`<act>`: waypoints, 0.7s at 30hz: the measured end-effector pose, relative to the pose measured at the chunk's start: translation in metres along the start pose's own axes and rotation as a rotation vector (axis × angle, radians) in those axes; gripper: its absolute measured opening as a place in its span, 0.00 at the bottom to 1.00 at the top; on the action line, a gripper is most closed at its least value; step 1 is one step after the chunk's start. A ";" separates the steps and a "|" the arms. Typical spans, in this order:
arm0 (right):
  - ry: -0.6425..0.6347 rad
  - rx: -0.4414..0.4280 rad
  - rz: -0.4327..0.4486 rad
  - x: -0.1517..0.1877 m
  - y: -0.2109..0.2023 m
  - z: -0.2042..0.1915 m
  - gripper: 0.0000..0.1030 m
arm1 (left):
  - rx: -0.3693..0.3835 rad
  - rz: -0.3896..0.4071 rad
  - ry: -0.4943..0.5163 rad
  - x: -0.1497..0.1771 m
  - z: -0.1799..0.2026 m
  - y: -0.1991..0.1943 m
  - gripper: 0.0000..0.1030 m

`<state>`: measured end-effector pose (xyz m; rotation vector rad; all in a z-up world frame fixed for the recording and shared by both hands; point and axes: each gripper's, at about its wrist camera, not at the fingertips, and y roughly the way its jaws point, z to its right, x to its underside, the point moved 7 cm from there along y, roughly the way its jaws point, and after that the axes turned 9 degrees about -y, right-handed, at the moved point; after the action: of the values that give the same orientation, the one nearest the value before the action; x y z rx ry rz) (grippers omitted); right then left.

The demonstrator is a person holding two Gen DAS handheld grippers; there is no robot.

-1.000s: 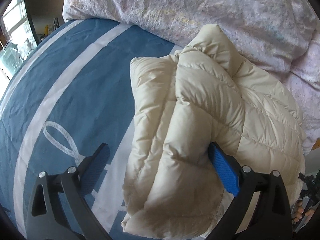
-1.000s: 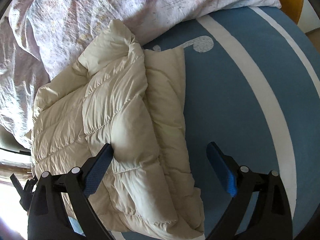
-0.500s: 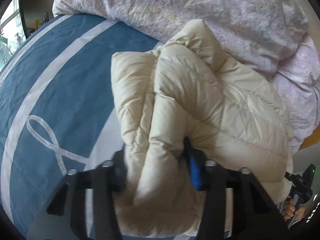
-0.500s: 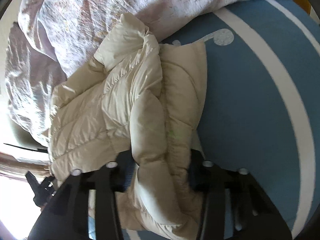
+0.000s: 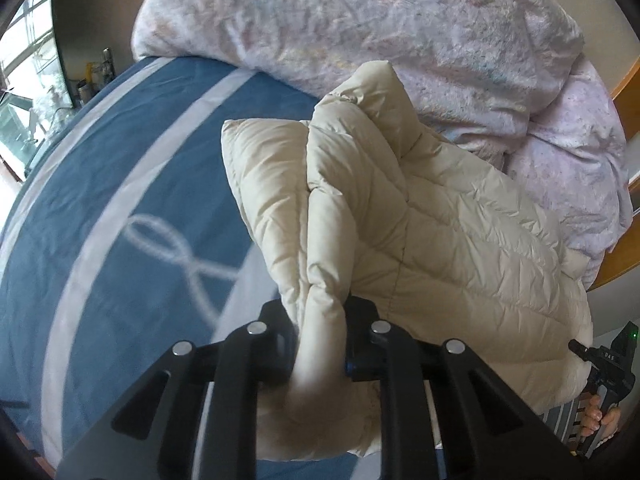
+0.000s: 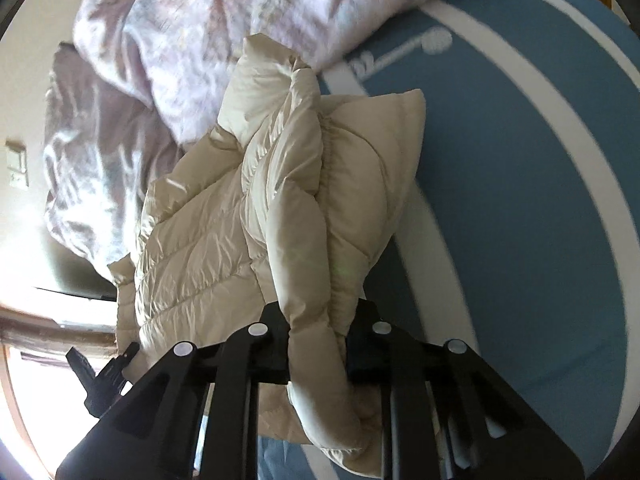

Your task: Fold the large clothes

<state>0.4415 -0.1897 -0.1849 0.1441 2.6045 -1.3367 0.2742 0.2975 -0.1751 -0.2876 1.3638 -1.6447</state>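
Jacket (image 5: 432, 240), cream and quilted, lies part-folded on the bed (image 5: 100, 208) with its far end up against the crumpled pink duvet (image 5: 400, 32). Its near edge is bunched into a thick roll that runs straight between my left fingers (image 5: 318, 344); both of them press into the padding from either side and are closing further on it. From there the jacket spreads away to the right and forward, one flap lying flat on the blue cover with its white stripes.

On the other side, my right fingers (image 6: 318, 344) pinch the opposite near edge the same way, a fat fold of cream fabric (image 6: 280, 200) squeezed between them while they too are closing. Here the jacket fans out to the left and ahead, toward the duvet (image 6: 168, 40), with bare blue bed (image 6: 540, 200) to the right.

Both of my hands point steeply down at the bed. In the left view, the right tool (image 5: 608, 364) shows at the lower right edge with fingertips of my hand (image 5: 598, 424) wrapped around its handle.
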 end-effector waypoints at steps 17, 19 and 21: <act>-0.149 0.260 0.012 0.046 -0.002 -0.036 0.56 | -0.075 -0.036 -0.048 0.031 -0.075 -0.015 0.44; -0.173 0.343 0.067 0.036 -0.016 -0.040 0.61 | -0.090 -0.040 -0.042 0.029 -0.076 -0.014 0.54; -0.189 0.387 0.109 0.028 -0.027 -0.045 0.61 | -0.092 -0.042 -0.040 0.026 -0.076 -0.012 0.59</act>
<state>0.4026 -0.1693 -0.1446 0.2042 2.1310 -1.7075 0.2021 0.3255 -0.2009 -0.4033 1.4138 -1.6050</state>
